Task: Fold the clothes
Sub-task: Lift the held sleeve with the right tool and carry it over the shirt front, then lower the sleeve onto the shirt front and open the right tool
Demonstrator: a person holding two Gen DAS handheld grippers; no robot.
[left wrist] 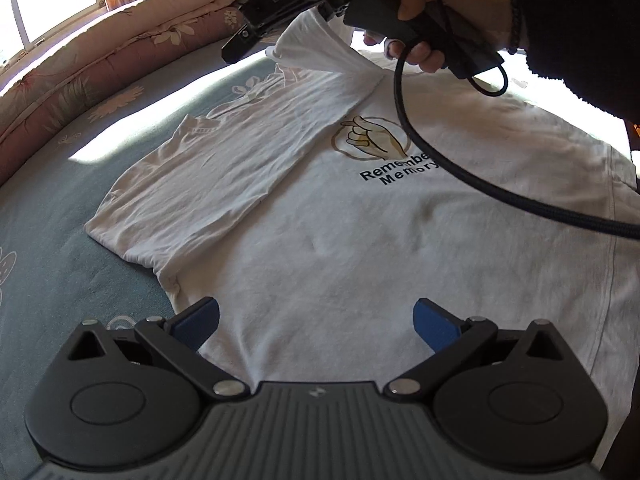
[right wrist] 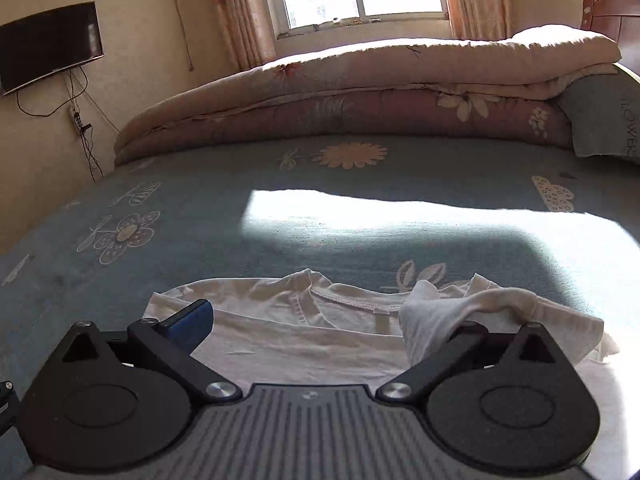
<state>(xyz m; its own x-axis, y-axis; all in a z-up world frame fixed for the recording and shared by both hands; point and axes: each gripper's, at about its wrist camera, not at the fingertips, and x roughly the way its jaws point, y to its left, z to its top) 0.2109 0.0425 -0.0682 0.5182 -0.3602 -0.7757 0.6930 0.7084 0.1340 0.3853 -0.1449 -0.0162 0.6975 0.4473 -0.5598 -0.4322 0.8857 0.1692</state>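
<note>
A white T-shirt [left wrist: 320,240] with a hand print and the words "Remember Memory" [left wrist: 384,160] lies flat on the blue flowered bedsheet [left wrist: 48,208]. Its left side is folded inward as a long flap [left wrist: 224,168]. My left gripper [left wrist: 316,320] is open just above the shirt's near edge, with nothing between its blue fingers. At the far end, near the collar [right wrist: 344,300], my right gripper [right wrist: 316,320] is also open. A lifted fold of the shirt [right wrist: 440,308] is draped over its right finger and hides it. In the left wrist view that fold [left wrist: 316,48] rises to the right gripper [left wrist: 256,28].
A rolled flowered quilt [right wrist: 360,92] runs along the far side of the bed, with a grey pillow [right wrist: 600,120] at its right end. A hand in a dark fuzzy sleeve [left wrist: 580,32] holds the right gripper, and its black cable [left wrist: 440,168] loops over the shirt. A TV [right wrist: 48,48] hangs on the wall.
</note>
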